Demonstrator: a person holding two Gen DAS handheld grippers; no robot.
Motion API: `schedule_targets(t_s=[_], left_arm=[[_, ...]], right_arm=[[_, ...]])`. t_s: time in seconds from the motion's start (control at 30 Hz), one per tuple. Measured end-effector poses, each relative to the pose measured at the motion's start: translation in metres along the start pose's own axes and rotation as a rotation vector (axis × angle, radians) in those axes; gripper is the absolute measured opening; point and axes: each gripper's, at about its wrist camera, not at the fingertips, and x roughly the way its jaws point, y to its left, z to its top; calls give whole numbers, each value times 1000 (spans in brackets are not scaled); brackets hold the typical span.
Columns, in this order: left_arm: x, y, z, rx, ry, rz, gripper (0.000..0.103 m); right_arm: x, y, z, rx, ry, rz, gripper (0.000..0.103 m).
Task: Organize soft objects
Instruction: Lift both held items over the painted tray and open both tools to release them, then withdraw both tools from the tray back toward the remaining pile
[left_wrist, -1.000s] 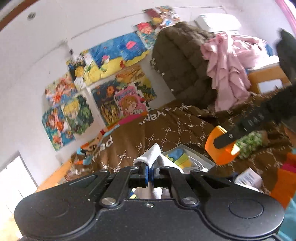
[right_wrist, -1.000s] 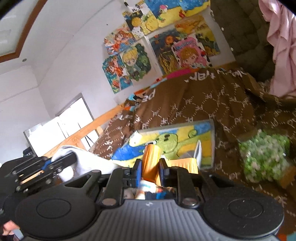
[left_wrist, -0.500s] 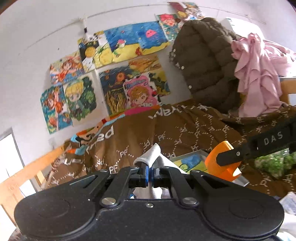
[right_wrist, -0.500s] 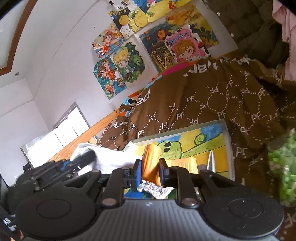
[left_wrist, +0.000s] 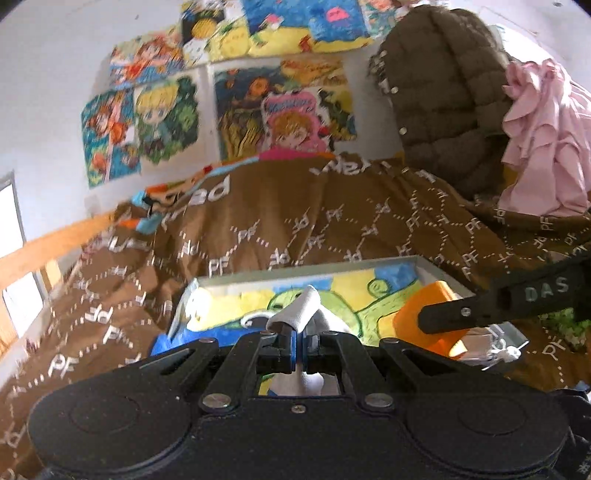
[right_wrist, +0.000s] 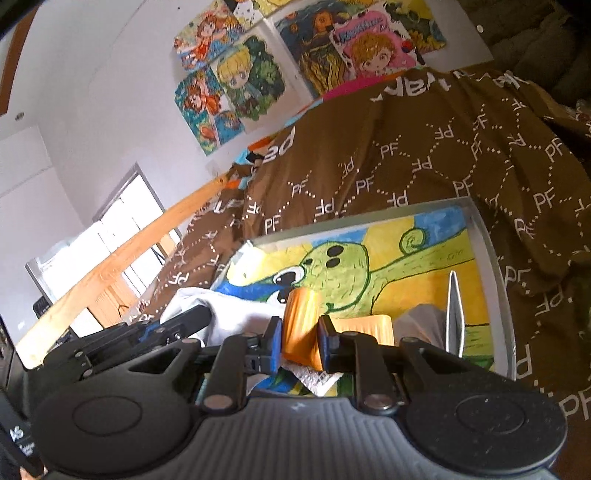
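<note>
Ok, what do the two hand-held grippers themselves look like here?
Both are black plastic with linkage arms, silver pivot screws and blue pads. The left hand-held gripper has a smooth body; the right hand-held gripper has a ribbed grey body and white "DAS" lettering on its side. No sleeves visible.

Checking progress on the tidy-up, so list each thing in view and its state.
left gripper: shut on white cloth
right gripper: shut on orange cloth
tray: lying on brown blanket, open
pink garment: draped, crumpled
</note>
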Motion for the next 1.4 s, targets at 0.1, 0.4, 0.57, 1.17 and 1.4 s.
schedule_targets(t_s=[0.1, 0.4, 0.57, 1.17, 1.4], left_arm=[[6, 5, -3, -8, 25, 15, 3], [21, 10, -8, -30, 112, 45, 11], [24, 10, -10, -36, 134, 37, 14], [7, -2, 0, 19, 136, 58, 71], [-22, -7, 11, 0, 67, 97, 82]], right_arm=[[4, 1, 0, -4, 20, -22, 24], [15, -2, -3, -26, 77, -125, 26], [17, -2, -5, -35, 97, -138, 32], [-3, 4, 6, -61, 74, -176, 60], [-32, 8, 16, -49, 3, -185, 82]])
